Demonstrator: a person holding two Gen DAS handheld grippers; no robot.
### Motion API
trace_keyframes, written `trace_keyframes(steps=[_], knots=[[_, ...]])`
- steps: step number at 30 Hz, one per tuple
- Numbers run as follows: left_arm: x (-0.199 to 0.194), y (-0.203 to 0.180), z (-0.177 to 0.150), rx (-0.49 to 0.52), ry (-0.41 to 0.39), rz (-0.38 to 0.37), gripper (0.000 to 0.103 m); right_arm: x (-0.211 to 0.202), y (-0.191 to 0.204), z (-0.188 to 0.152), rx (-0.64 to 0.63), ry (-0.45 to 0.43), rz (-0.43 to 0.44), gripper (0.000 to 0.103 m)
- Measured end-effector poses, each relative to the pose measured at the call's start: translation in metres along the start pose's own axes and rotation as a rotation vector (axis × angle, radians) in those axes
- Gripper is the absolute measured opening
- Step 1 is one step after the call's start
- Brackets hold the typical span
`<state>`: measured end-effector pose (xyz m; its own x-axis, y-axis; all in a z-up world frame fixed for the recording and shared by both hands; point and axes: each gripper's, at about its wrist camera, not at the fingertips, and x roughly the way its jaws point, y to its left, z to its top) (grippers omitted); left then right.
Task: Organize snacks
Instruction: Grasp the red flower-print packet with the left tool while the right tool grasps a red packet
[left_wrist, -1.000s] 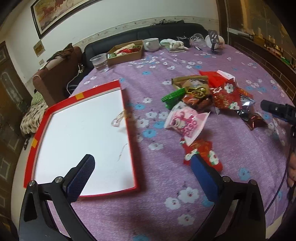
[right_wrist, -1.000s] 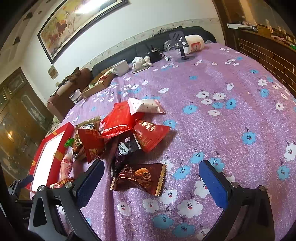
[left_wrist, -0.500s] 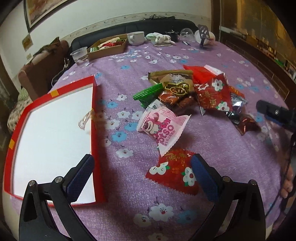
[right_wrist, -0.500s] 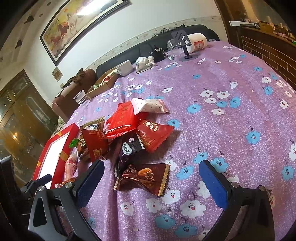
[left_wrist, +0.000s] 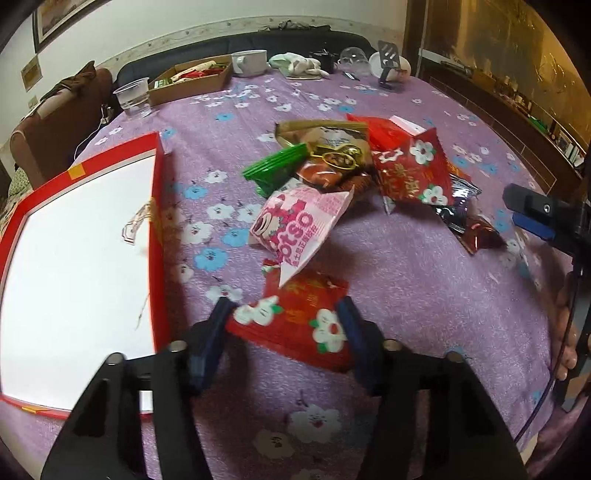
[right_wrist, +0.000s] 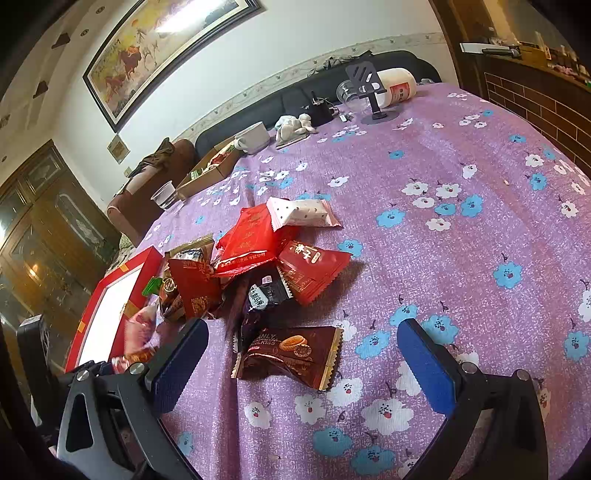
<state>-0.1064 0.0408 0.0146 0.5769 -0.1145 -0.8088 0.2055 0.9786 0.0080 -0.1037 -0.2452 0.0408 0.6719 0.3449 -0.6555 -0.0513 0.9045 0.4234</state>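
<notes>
The left hand-held gripper (left_wrist: 284, 314) is closing its two blue pads around one red foil snack packet printed with white flowers (left_wrist: 295, 321), which lies on the purple flowered cloth of the bench (left_wrist: 406, 280) just beside one shallow red-rimmed box with a white floor (left_wrist: 74, 266). Behind it, one pink packet reading "otso" (left_wrist: 299, 225) leans off a heap of about ten packets. The right hand-held gripper (right_wrist: 303, 362) hovers wide open and empty over one brown packet lettered "KISS" (right_wrist: 291, 350).
</notes>
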Motion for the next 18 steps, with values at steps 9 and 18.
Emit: trace_keyframes(steps=[9,18], knots=[[-0.008,0.018,-0.004,-0.021,-0.032,-0.057,0.024,-0.002,0.002,0.000,0.000,-0.001,-0.023,0.103],[-0.018,0.035,-0.010,-0.032,-0.063,-0.091,0.024,-0.003,0.056,0.010,-0.098,-0.008,0.078,0.103]])
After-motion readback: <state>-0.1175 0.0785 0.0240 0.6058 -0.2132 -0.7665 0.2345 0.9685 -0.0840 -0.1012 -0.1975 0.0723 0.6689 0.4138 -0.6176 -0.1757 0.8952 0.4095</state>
